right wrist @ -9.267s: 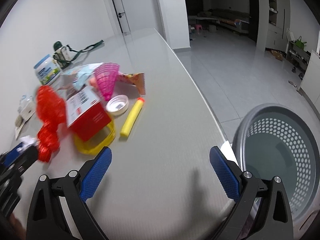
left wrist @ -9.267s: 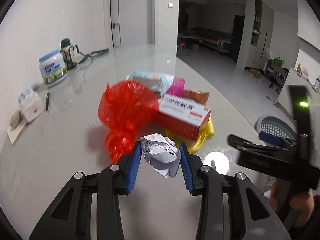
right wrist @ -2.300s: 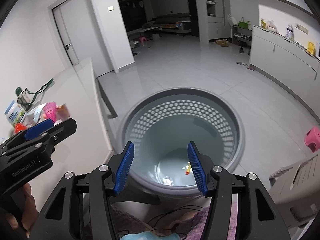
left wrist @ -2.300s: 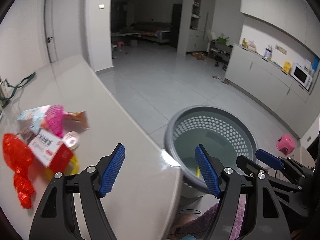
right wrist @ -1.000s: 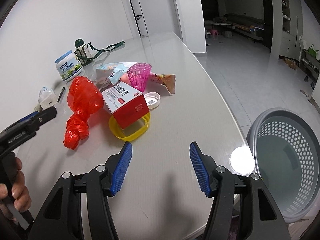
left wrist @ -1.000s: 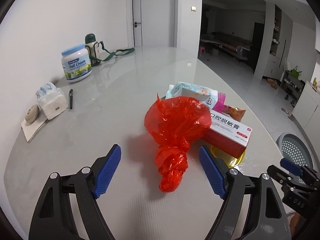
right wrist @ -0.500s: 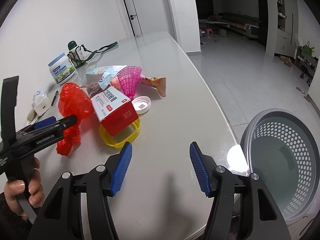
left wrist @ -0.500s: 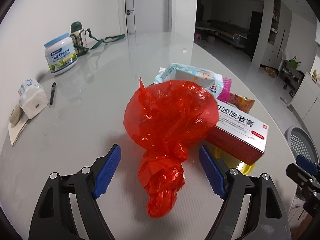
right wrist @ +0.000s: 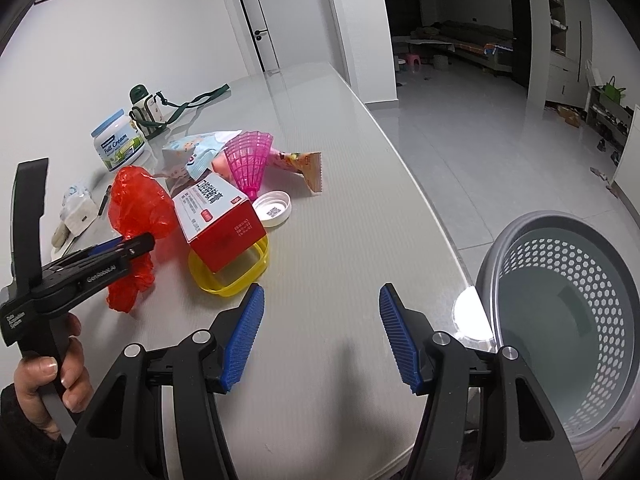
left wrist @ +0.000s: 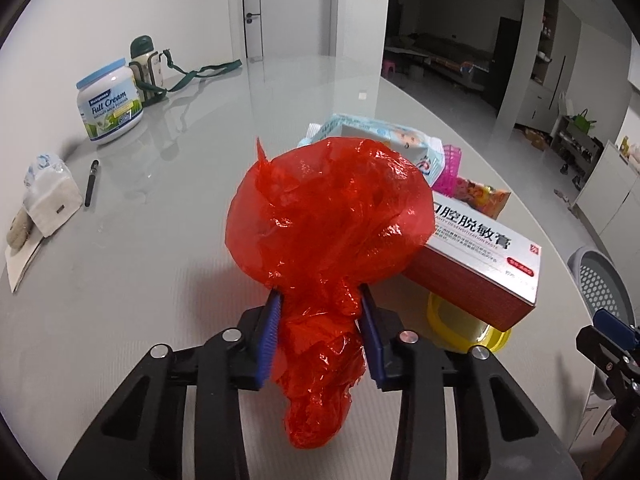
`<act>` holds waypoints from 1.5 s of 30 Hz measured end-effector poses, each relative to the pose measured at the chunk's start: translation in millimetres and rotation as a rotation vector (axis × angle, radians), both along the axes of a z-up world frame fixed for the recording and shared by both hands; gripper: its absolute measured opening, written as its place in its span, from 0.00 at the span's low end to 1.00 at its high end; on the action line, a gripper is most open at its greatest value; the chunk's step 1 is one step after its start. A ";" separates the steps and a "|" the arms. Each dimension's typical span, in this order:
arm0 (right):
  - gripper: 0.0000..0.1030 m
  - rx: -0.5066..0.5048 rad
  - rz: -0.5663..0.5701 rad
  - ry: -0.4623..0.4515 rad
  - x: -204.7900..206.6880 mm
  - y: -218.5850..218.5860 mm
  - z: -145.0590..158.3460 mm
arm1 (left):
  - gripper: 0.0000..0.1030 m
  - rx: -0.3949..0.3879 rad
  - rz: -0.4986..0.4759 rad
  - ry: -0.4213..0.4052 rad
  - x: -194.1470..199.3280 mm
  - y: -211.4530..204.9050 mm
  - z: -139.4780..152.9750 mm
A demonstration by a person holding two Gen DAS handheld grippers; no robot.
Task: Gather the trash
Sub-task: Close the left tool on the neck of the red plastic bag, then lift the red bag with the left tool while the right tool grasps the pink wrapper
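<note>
The left claw (left wrist: 320,336) has just been closing and is now clenched on the twisted neck of the red plastic bag (left wrist: 332,232), which sits low centre in the left wrist view, its lower end apparently on the grey surface (left wrist: 160,240). The right claw (right wrist: 320,336) hangs released and empty over bare surface at the bottom of its own frame. By my reckoning the bag is gripped but not yet carried to the perforated grey basket (right wrist: 568,320), and most of the litter is left: the red-and-white box (right wrist: 220,216) on the yellow ring (right wrist: 236,276), the white lid (right wrist: 274,208), the pink cone (right wrist: 248,164), the snack wrapper (right wrist: 300,164) and the wipes packet (right wrist: 196,152)

The right wrist view shows the basket's inside at lower right, the lid, and the hand (right wrist: 52,384) on the left handle. The left wrist view shows the blue pads (left wrist: 269,344) pinching the bag, with only a sliver of basket at its right edge
</note>
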State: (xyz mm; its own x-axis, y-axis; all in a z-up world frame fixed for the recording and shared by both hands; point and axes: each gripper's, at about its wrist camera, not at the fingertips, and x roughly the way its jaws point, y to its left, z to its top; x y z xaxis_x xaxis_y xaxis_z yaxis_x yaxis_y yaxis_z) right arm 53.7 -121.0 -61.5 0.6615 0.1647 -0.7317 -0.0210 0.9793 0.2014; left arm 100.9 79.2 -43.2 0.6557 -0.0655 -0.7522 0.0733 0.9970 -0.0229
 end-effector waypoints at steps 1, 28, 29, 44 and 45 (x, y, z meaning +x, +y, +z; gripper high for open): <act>0.56 0.001 -0.001 -0.003 0.0 -1.0 0.5 | 0.34 -0.002 0.000 -0.005 -1.9 -0.2 2.0; 0.56 -0.147 0.302 -0.038 145.3 25.3 24.3 | 0.34 0.014 0.034 -0.230 17.8 -2.7 109.2; 0.56 -0.153 0.314 -0.028 149.7 27.1 21.1 | 0.34 0.012 0.032 -0.226 18.5 -3.5 108.1; 0.56 -0.204 0.402 0.045 197.6 48.1 -10.5 | 0.34 -0.017 0.039 -0.172 27.1 1.5 85.8; 0.55 -0.196 0.404 0.048 199.0 48.3 -11.4 | 0.34 -0.017 0.039 -0.170 26.7 0.7 85.6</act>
